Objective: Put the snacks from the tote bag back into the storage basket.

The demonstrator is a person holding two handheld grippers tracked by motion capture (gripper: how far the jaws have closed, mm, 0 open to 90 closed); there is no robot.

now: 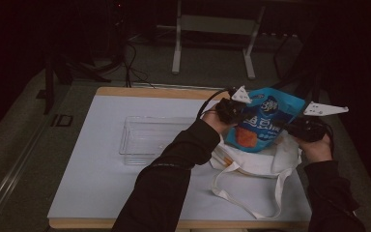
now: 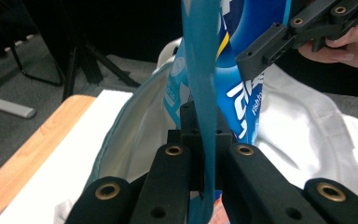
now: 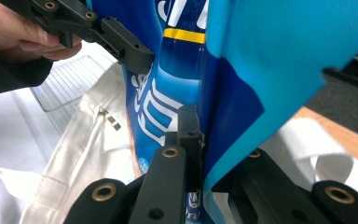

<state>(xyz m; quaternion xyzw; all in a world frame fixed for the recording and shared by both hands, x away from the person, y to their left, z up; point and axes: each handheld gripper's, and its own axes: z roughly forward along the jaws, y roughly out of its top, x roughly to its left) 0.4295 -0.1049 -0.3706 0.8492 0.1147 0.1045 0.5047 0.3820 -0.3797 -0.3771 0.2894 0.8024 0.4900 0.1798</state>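
A blue snack bag with white lettering and an orange picture hangs upright between my two grippers. My left gripper is shut on its left edge, and in the left gripper view that gripper pinches the thin blue seam. My right gripper is shut on the opposite edge, where the right gripper clamps the blue film. A white tote bag lies under the snack bag with its mouth open. The snack bag's lower end sits at that opening.
A clear plastic tray stands left of the tote on the white mat. The tote's long strap loops toward the front edge. The wooden table edge is close on the far side. Stand legs sit on the floor behind.
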